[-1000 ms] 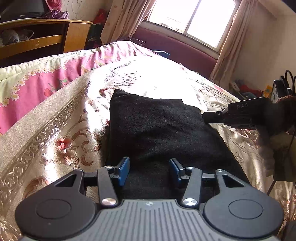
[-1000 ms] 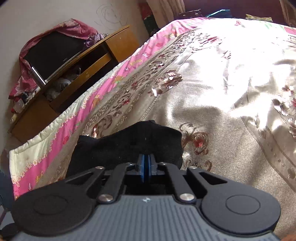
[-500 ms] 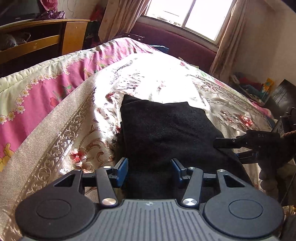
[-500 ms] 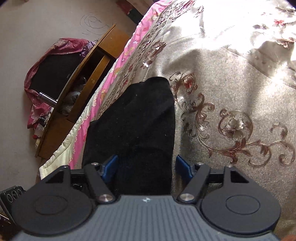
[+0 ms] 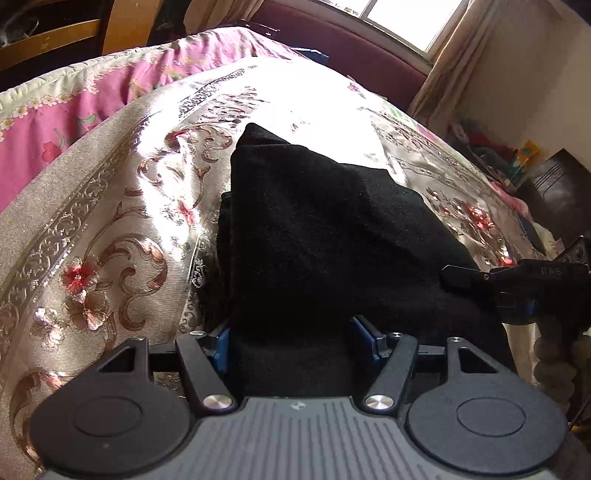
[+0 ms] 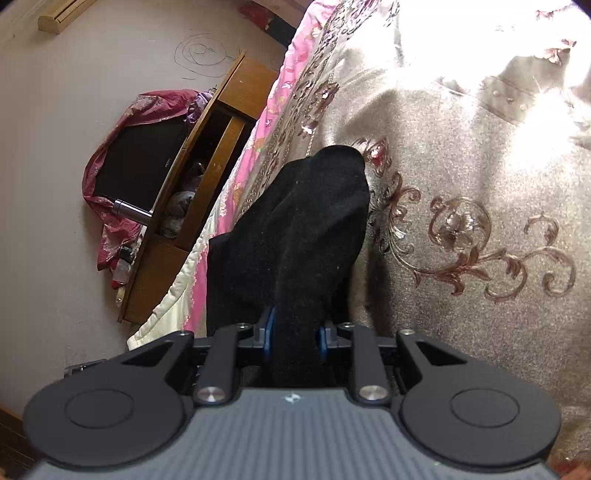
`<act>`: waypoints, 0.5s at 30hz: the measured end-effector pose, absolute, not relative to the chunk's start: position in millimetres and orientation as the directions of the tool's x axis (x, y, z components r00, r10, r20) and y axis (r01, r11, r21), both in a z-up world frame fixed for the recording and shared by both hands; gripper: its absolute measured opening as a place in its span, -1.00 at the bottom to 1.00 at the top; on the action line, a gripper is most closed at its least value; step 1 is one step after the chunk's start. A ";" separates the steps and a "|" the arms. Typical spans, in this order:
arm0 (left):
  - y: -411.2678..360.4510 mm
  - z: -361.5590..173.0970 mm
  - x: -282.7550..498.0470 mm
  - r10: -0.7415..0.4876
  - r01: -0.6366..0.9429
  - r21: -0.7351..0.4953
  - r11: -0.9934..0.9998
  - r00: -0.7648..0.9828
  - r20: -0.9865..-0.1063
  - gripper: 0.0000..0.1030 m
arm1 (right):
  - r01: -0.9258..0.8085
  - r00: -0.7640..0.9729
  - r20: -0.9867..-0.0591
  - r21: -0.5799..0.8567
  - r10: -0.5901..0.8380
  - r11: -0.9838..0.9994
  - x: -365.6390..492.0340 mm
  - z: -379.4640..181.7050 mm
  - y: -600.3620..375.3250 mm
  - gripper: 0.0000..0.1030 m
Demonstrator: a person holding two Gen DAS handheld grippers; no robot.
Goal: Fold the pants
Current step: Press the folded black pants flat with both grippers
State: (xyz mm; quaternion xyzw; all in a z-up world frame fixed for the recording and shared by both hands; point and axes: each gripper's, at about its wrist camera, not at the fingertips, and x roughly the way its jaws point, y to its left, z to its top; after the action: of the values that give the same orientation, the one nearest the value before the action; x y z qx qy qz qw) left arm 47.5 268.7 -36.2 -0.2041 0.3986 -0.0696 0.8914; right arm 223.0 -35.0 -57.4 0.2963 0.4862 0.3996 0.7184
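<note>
I'm looking down my left gripper (image 5: 293, 341) and the black pants (image 5: 325, 236) lie folded on the bed (image 5: 110, 236), running from my jaws up toward twelve o'clock across the gold floral bedspread. My left jaws are opening right now, the blue pads standing on either side of the near end of the cloth, and I can't see them pressing on it, so I call that side released. Over at three o'clock in this view my right gripper (image 5: 465, 277) comes in against the edge of the pants. Switching to the right wrist view, the right gripper (image 6: 293, 338) has a raised ridge of the black pants (image 6: 303, 229) running straight between its pads, and the jaws are closing on it; the pads sit against the fabric on both sides, so I read that as grasping the pants. From there the cloth rises toward twelve o'clock, standing up off the bedspread (image 6: 480, 184), with a lower layer slumping toward nine o'clock. A pink quilt (image 6: 236, 184) edges the bed at ten o'clock, and past it stands a wooden cabinet (image 6: 221, 122) with a dark television (image 6: 144, 162) draped in red cloth. In the left view a window (image 5: 406, 18) glares at one o'clock.
</note>
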 end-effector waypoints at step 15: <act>83.6 -19.6 108.0 -0.512 0.326 -0.394 0.859 0.553 -0.658 0.47 | -0.132 0.483 -0.678 0.568 0.554 0.812 211.2 -33.2 -209.3 -0.29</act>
State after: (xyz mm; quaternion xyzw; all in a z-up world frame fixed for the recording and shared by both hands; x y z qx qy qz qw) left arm 108.0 83.6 -19.6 -0.1139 0.4077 -0.2396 0.8737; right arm 211.2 -209.3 -33.2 0.2266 0.4647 0.2065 0.8307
